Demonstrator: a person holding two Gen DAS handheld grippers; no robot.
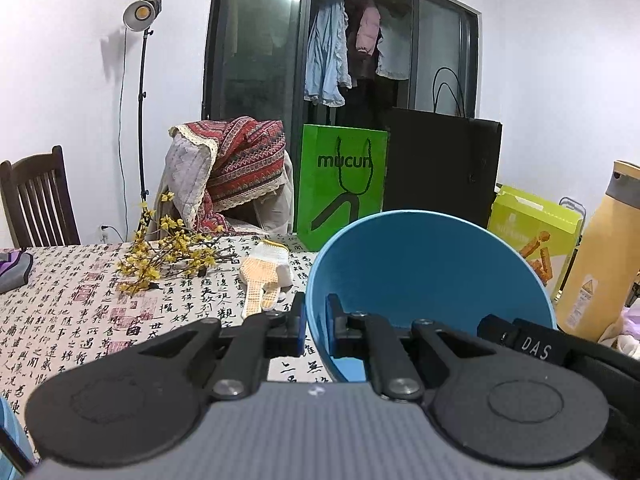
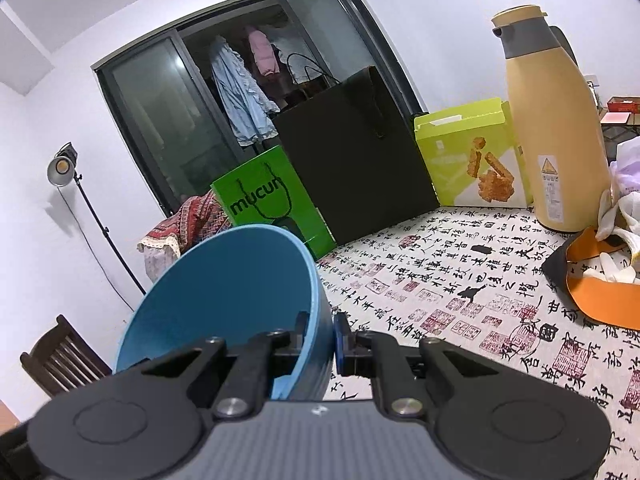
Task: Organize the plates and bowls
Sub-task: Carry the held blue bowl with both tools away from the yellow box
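Because the bowl is wide: two grippers share it, one on each side of the rim.
Left gripper: clamped on the blue bowl, wall pinched between its fingers, the bowl spreading to its right.
Right gripper: clamped on the opposite wall, the bowl opening to its left.
Bowl: lifted clear above the patterned tablecloth, tilted toward the cameras.

Blue bowl; white tablecloth printed with black script and red seals — bright green bag, black bag, tan flask, yellow flowers.
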